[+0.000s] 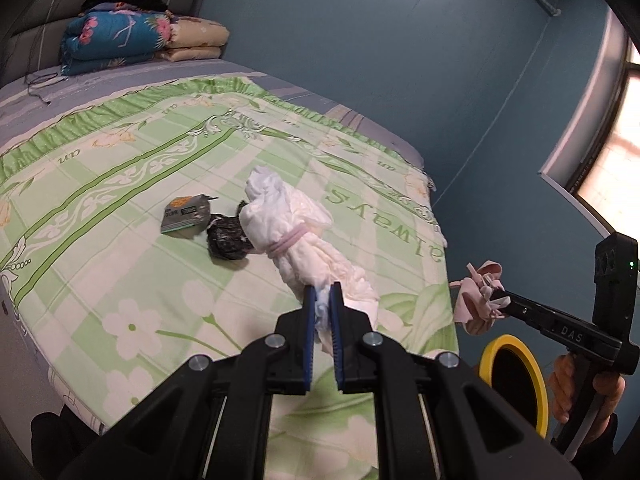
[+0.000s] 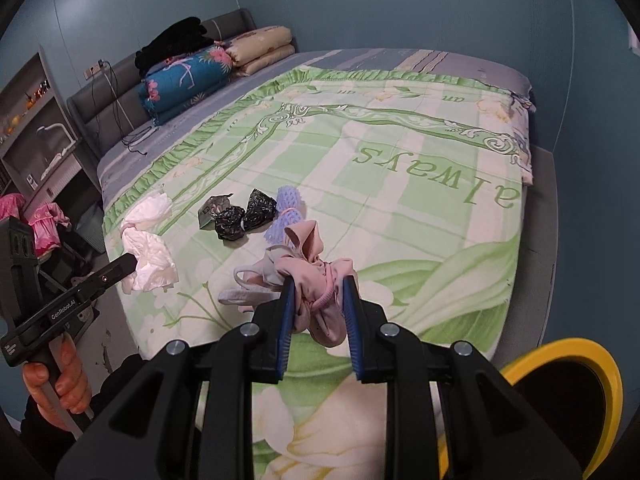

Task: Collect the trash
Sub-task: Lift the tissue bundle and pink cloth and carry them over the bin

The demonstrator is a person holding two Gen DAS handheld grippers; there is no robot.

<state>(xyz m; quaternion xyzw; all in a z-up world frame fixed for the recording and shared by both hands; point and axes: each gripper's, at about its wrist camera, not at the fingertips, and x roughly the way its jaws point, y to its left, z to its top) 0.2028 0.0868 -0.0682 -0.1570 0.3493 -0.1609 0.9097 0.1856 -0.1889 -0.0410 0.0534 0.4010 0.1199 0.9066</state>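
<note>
Teal-walled bedroom; bed (image 2: 400, 216) under a green floral quilt printed "always". Left tool (image 1: 320, 300) is clamped on the tail of a white bag bundle (image 1: 288, 220), lifted clear. Right tool (image 2: 320, 284) pinches a pink knotted bundle (image 2: 316, 280) near the yellow-rimmed bin (image 2: 600, 364). Both look light, soft, slippery; grip at knots. Black bags (image 2: 244, 216) remain on the quilt. Handle reads "GenRobot.AI".
</note>
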